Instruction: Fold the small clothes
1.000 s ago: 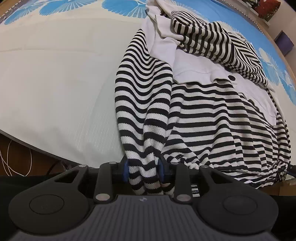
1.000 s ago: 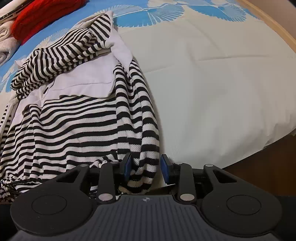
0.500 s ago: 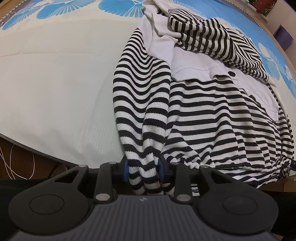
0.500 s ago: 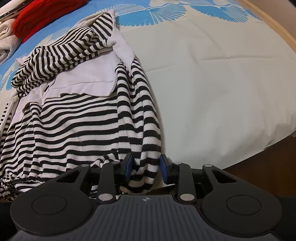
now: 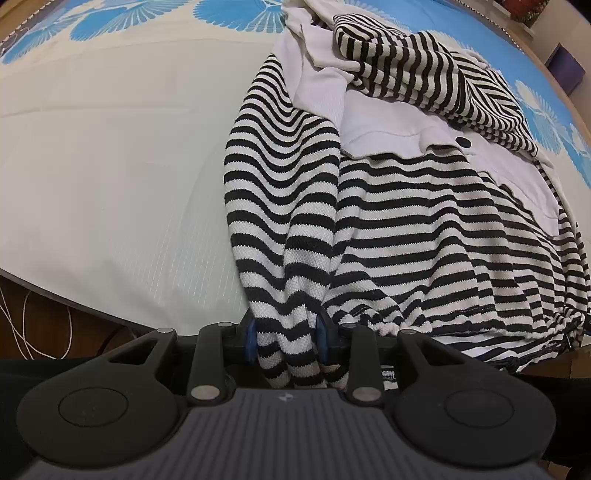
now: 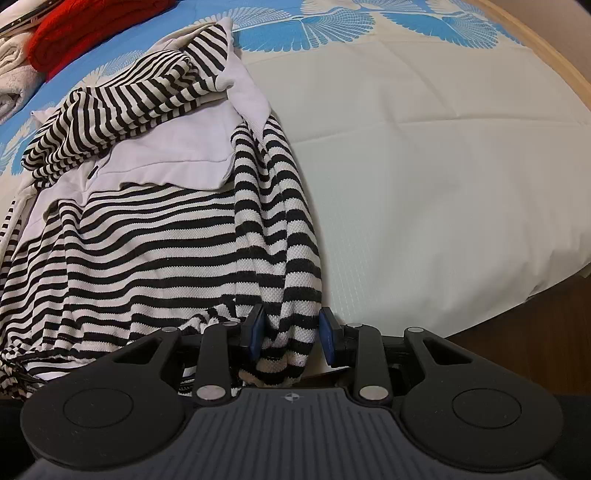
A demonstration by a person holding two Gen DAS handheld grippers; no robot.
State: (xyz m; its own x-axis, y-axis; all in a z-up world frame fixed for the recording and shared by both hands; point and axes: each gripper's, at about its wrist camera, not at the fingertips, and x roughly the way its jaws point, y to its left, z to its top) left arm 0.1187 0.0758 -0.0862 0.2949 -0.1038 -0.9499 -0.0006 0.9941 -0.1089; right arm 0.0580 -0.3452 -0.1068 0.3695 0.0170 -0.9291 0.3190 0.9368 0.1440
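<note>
A black-and-white striped top (image 5: pixel 424 229) with a white collar panel and a dark button (image 5: pixel 461 141) lies crumpled on the bed. One striped sleeve (image 5: pixel 284 206) runs down toward the bed's near edge, and my left gripper (image 5: pixel 286 339) is shut on its cuff end. In the right wrist view the same top (image 6: pixel 147 240) lies to the left. Its other sleeve (image 6: pixel 273 206) hangs between the blue pads of my right gripper (image 6: pixel 291 336), which is shut on it. The other end of each cuff is hidden behind the gripper bodies.
The bed cover (image 5: pixel 110 166) is cream with blue fan prints; its near edge drops to a wooden floor (image 6: pixel 535 332). White cables (image 5: pixel 22 325) lie below the left edge. A red garment (image 6: pixel 92 26) and a beige towel (image 6: pixel 11 74) sit at the far left.
The right gripper's pads have drawn in onto the sleeve, closing the gap seen beside its right pad. The left gripper keeps its hold and both stay in place.
</note>
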